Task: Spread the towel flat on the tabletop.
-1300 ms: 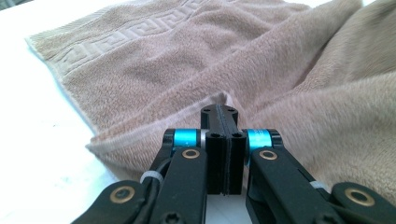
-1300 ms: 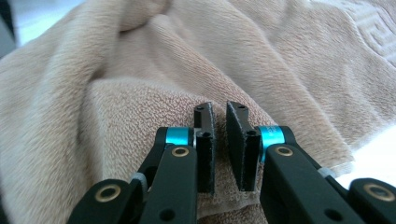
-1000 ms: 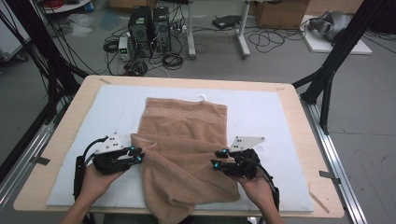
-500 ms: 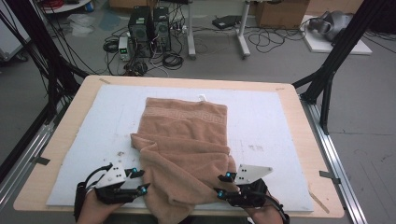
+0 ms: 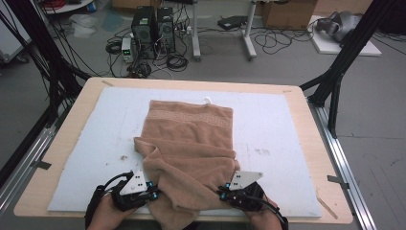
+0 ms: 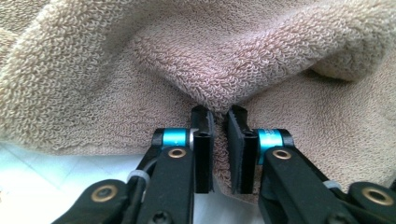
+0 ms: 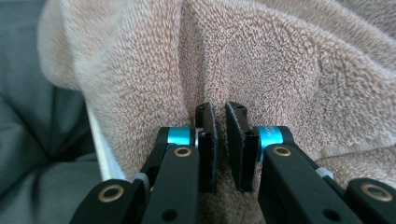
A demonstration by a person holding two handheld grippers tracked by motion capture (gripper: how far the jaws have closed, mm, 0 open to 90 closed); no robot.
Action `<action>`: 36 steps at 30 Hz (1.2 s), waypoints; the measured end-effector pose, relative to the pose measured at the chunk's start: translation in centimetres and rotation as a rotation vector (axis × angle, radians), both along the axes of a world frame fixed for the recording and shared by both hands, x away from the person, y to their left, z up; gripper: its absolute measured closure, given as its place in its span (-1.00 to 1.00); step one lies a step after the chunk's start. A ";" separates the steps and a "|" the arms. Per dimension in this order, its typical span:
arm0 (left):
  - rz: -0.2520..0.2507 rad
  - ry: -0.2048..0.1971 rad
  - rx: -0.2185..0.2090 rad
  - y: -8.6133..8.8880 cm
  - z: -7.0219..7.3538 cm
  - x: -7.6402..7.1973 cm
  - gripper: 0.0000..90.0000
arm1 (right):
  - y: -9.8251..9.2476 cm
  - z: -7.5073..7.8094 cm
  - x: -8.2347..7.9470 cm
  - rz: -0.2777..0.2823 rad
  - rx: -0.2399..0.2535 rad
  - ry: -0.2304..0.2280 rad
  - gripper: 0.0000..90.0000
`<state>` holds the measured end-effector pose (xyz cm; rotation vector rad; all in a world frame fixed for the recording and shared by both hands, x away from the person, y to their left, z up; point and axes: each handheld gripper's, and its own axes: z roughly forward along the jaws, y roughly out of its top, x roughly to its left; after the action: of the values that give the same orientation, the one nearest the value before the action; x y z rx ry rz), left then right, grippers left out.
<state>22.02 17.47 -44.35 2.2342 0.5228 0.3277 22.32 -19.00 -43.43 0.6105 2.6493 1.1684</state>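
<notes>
While the towel lies bunched on our worktop, its near end hangs over the six o'clock edge. Our left claw and right claw have just closed, each clamped on a towel fold.

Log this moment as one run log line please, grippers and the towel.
left gripper: shut on towel, jaws just closed | right gripper: shut on towel, jaws just closed | towel: near end bunched at table front edge
</notes>
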 end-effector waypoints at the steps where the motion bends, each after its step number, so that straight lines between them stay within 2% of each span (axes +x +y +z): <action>1: 0.012 -0.009 -0.002 0.2 0.1 -0.1 0.85 | -0.1 0.2 -0.1 0.002 0.013 -0.001 0.86; 4: 0.042 -0.026 -0.035 1.0 0.8 -0.2 0.86 | -0.4 1.3 -1.0 0.007 0.043 -0.012 0.86; 6: 0.060 -0.044 -0.066 1.9 1.8 -0.3 0.86 | -0.4 2.1 -1.7 0.009 0.052 -0.027 0.86; 11: 0.101 -0.110 -0.101 4.3 5.3 -0.2 0.86 | 0.0 4.9 -3.5 0.035 0.099 -0.080 0.87; 13: 0.117 -0.134 -0.109 5.0 6.8 0.3 0.86 | 0.4 6.0 -3.6 0.039 0.114 -0.098 0.87; 15: 0.137 -0.160 -0.111 5.6 8.0 1.1 0.86 | 0.4 7.2 -3.2 0.038 0.161 -0.105 0.87; 17: 0.163 -0.170 -0.108 6.0 8.9 2.4 0.86 | 0.4 8.2 -2.3 0.017 0.182 -0.121 0.87; 20: 0.191 -0.157 -0.102 5.9 9.2 4.5 0.86 | 0.3 8.8 -0.1 -0.023 0.152 -0.132 0.87; 23: 0.227 -0.124 -0.077 5.2 8.3 7.1 0.85 | 0.1 7.9 3.6 -0.081 0.132 -0.112 0.87; 25: 0.249 -0.108 -0.044 4.8 7.5 8.5 0.85 | -0.1 7.1 5.9 -0.113 0.117 -0.087 0.87; 27: 0.263 -0.089 -0.031 4.4 6.7 9.8 0.85 | -0.1 6.2 8.0 -0.127 0.084 -0.070 0.87; 30: 0.290 -0.048 -0.051 4.0 5.5 11.5 0.84 | -0.3 4.7 10.7 -0.158 0.061 -0.032 0.87; 33: 0.302 -0.008 -0.060 3.8 4.5 12.6 0.79 | -0.4 3.7 12.3 -0.176 0.067 -0.006 0.81; 36: 0.309 0.023 -0.093 4.2 4.5 12.8 0.49 | -0.6 3.6 12.6 -0.181 0.088 0.002 0.53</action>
<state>34.79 21.67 -39.83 2.0690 0.8813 0.4266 34.95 -19.58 -39.82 0.8475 2.4923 1.2359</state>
